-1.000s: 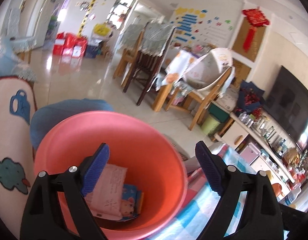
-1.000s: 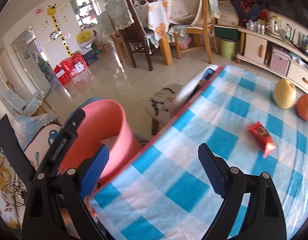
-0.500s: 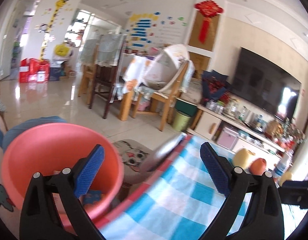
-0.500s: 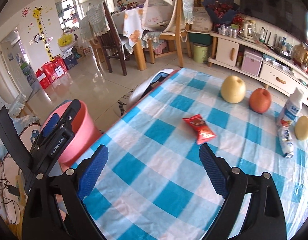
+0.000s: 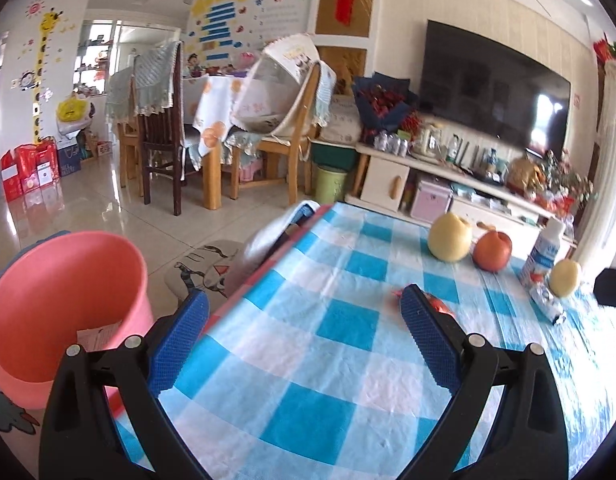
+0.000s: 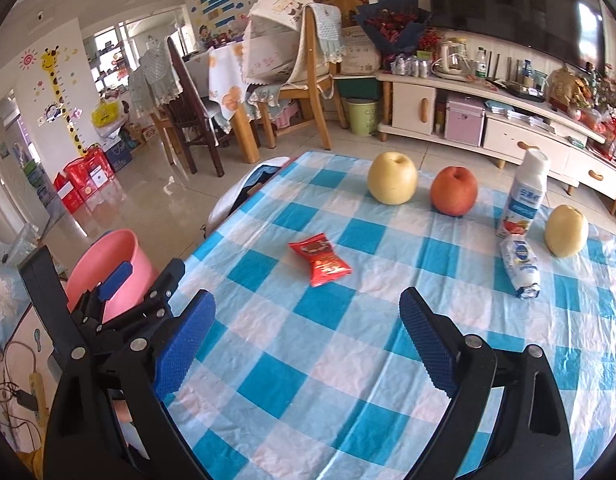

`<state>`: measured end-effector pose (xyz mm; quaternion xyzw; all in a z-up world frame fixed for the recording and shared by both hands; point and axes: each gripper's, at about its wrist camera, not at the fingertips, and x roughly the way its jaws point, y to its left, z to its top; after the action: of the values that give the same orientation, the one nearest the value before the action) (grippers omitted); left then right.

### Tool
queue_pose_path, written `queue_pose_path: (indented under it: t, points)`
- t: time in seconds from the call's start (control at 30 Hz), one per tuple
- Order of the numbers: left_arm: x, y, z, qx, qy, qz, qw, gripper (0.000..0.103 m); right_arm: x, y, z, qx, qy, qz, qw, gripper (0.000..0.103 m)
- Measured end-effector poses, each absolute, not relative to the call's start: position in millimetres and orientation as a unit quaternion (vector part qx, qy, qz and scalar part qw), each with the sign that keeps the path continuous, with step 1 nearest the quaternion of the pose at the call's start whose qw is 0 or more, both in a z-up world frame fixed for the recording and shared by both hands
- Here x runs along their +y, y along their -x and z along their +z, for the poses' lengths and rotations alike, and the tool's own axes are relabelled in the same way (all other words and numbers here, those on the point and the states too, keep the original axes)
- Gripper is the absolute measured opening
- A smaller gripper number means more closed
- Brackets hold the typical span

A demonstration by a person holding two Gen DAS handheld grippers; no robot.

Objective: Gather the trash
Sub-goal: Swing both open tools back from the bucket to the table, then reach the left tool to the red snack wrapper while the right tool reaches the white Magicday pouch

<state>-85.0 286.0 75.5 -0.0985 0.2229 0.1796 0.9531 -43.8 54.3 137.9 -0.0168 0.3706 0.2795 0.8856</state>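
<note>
Red snack wrapper (image 6: pixel 320 263), light and crinkly, lies mid-frame on the counter (image 6: pixel 348 360); pinch its crimped end, both hand-held grippers (image 6: pixel 305 344) (image 5: pixel 303 336) gaping empty.

The table (image 6: pixel 308 360) carries a blue-and-white checked cloth. A red snack packet (image 6: pixel 320 263) lies near the centre. Along the far edge stand a yellow pear (image 6: pixel 392 178), a red apple (image 6: pixel 454 191), a white bottle (image 6: pixel 524 196) and a second pear (image 6: pixel 566 231). A crumpled white wrapper (image 6: pixel 520 266) lies just before the bottle.
</note>
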Motion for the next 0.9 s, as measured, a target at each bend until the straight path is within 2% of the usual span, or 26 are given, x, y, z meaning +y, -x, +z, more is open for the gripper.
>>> queue_pose_path:
  t: [0.57, 0.9]
  points:
    - [234.8, 51.8, 58.0, 0.293, 0.103, 0.092, 0.946, 0.097, -29.4, 8.1, 134.1, 0.378, -0.004, 0.183, 0.908, 0.093]
    - [202.6, 11.7, 41.2, 0.321, 0.135, 0.066, 0.935, 0.097, -75.7, -40.4, 103.7, 0.399, 0.03, 0.093, 0.912, 0.093]
